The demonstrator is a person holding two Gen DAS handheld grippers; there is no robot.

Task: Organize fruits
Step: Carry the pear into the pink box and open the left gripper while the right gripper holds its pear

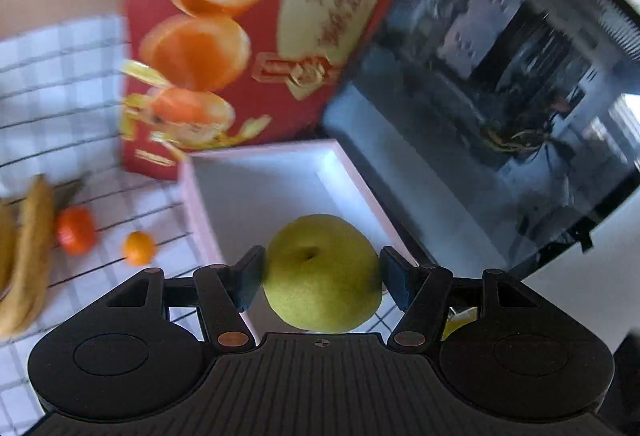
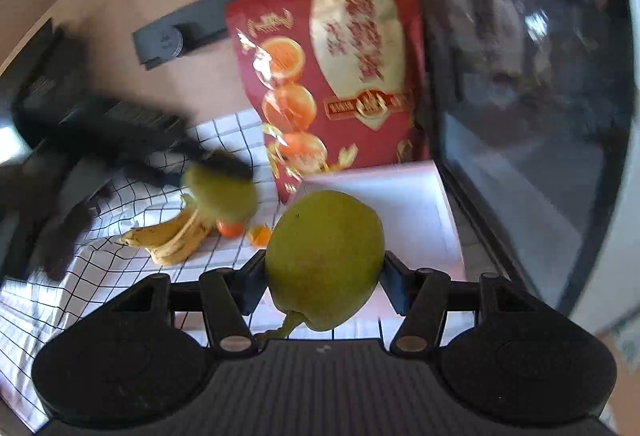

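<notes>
Pears are clamped in both grippers. In the left wrist view the left gripper point(image 1: 322, 276) is closed on a round green pear point(image 1: 322, 274), both blue pads pressed against its sides, its dimpled end turned toward the camera. Behind it, at 12 o'clock, an empty pink box point(image 1: 276, 191) is seen on a white checked cloth point(image 1: 60, 95), its white inside bare. A red bag point(image 1: 260, 35) printed with orange halves is stood upright beyond the box. A dark glass door point(image 1: 500, 107) is seen at 2 o'clock, just beside the box. At 9 o'clock 2 small oranges point(image 1: 76, 230) are laid on the cloth, near each other, with bananas point(image 1: 28, 256) just beyond them at the frame edge.

In the right wrist view the right gripper point(image 2: 324, 272) is closed on a second pear point(image 2: 324, 260), a larger one, its stem pointed down toward the camera. The pads are pressed on both its sides. The pink box point(image 2: 400, 203) is seen behind this fruit at 1 o'clock, with the red bag point(image 2: 332, 75) upright beyond it and the glass door point(image 2: 520, 75) at 2 o'clock. At 10 o'clock the left gripper point(image 2: 218, 179) is seen blurred, with its pear point(image 2: 220, 195) carried above the cloth point(image 2: 120, 236). Bananas point(image 2: 172, 236) are laid beneath it, and the small oranges point(image 2: 231, 228) are seen between the bananas and the box. Neither pear is touching the box.
</notes>
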